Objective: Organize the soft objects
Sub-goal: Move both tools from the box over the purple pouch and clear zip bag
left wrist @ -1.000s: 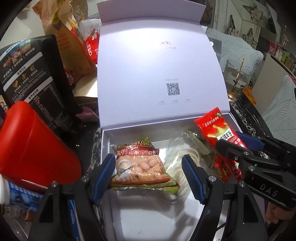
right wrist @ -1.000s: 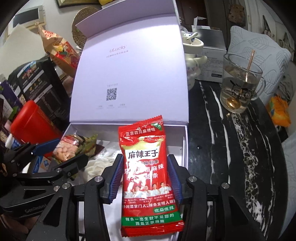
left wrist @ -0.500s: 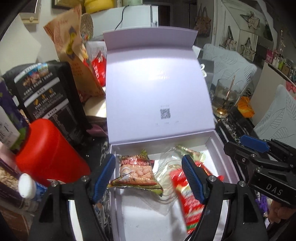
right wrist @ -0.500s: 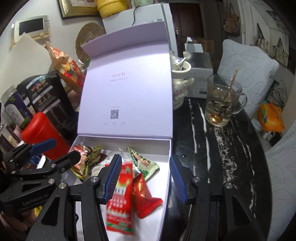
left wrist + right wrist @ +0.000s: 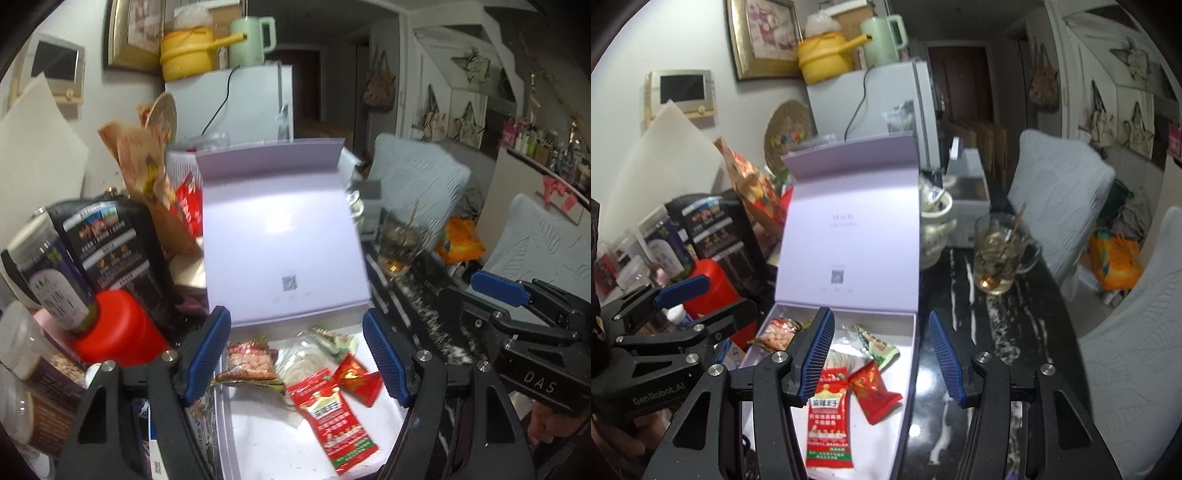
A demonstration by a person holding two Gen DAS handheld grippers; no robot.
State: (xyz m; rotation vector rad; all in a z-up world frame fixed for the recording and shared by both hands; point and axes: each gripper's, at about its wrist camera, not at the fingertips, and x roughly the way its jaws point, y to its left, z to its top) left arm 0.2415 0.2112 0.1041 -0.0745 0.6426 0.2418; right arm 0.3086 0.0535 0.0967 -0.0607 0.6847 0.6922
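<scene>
Left tongs (image 5: 297, 360) and right tongs (image 5: 881, 360) hover tilted downward above the open lilac cardboard gift box (image 5: 908, 369) at lower centre, both spread apart and empty; the long red foil snack packet (image 5: 829, 419) lies inside the box, beside a smaller red sachet (image 5: 875, 391).

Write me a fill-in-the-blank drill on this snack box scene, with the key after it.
1. The box lid stands ____.
2. The long red snack packet lies ____ the white box.
3. Both the left gripper and the right gripper hold ____.
4. The glass mug stands ____ the box, on the dark table.

Missing words: open; inside; nothing; outside
</scene>
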